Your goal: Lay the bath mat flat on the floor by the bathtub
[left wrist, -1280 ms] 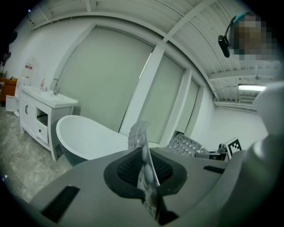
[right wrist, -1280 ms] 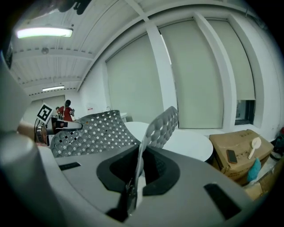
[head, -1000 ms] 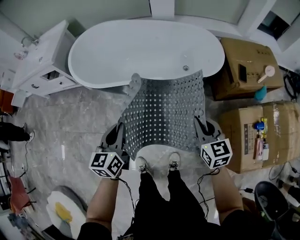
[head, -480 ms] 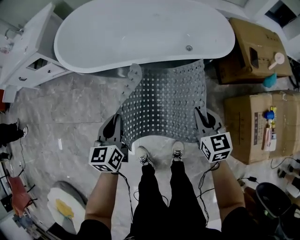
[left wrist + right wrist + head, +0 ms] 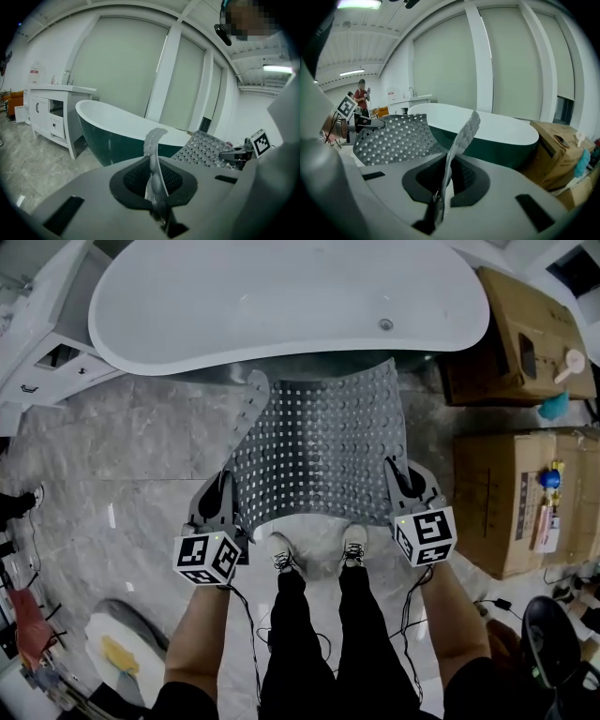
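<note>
A grey perforated bath mat (image 5: 323, 444) hangs spread between my two grippers, its far edge reaching down by the side of the white bathtub (image 5: 281, 296). My left gripper (image 5: 225, 507) is shut on the mat's near left corner; the mat edge (image 5: 153, 159) stands pinched between its jaws. My right gripper (image 5: 401, 486) is shut on the near right corner, where the mat edge (image 5: 457, 140) rises from its jaws. The mat's far left corner curls up. The tub (image 5: 126, 126) shows teal-sided ahead in both gripper views.
A person's shoes (image 5: 281, 554) stand just behind the mat's near edge. Cardboard boxes (image 5: 511, 493) with bottles line the right side. A white vanity cabinet (image 5: 42, 343) stands left of the tub. Grey marble floor (image 5: 122, 465) lies to the left.
Both grippers have sunk toward the floor with the mat still held, and the mat's far edge has come down close to the tub's base.
</note>
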`<state>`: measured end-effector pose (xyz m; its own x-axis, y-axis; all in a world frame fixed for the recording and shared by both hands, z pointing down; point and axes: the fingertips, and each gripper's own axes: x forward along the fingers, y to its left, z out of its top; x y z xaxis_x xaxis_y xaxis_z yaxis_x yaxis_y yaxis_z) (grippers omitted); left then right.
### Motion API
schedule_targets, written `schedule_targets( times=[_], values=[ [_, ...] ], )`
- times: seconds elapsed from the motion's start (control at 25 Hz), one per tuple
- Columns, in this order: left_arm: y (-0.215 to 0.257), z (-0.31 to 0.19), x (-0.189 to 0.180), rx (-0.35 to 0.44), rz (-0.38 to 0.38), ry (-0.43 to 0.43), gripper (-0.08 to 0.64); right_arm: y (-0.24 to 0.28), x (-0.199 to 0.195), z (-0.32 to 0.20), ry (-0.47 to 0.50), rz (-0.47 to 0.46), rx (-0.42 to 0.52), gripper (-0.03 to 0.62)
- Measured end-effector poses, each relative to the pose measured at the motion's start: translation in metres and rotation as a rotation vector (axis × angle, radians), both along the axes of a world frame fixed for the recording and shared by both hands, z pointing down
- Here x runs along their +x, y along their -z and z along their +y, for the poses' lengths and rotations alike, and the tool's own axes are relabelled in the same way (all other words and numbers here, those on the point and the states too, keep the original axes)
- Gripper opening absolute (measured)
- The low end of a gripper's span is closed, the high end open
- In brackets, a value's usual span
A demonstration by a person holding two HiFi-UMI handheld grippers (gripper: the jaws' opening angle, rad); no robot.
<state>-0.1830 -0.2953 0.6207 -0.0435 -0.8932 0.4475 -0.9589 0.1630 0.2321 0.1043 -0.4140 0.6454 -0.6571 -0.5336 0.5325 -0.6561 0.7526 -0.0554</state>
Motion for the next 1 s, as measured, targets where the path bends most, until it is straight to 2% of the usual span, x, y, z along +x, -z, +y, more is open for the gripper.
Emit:
schedule_targets(
  times=[0.16,0.56,1.0],
  values=[
    [-0.043,-0.013,-0.007,-0.001,-0.033,-0.015,0.026,-0.046,-0.005,-0.012,0.011,0.016,0.016,0.031],
    [-0.168,-0.034,-0.019,-0.009,-0.059,-0.050,0.026,-0.168,-0.016,-0.034,0.016,0.005,0.026,0.031],
    [-0.312,-0.034,-0.046,0.000,-0.103,-0.073,0.026,-0.315,-0.034,-0.041,0.041,-0.004,0.054,0.031]
  ],
)
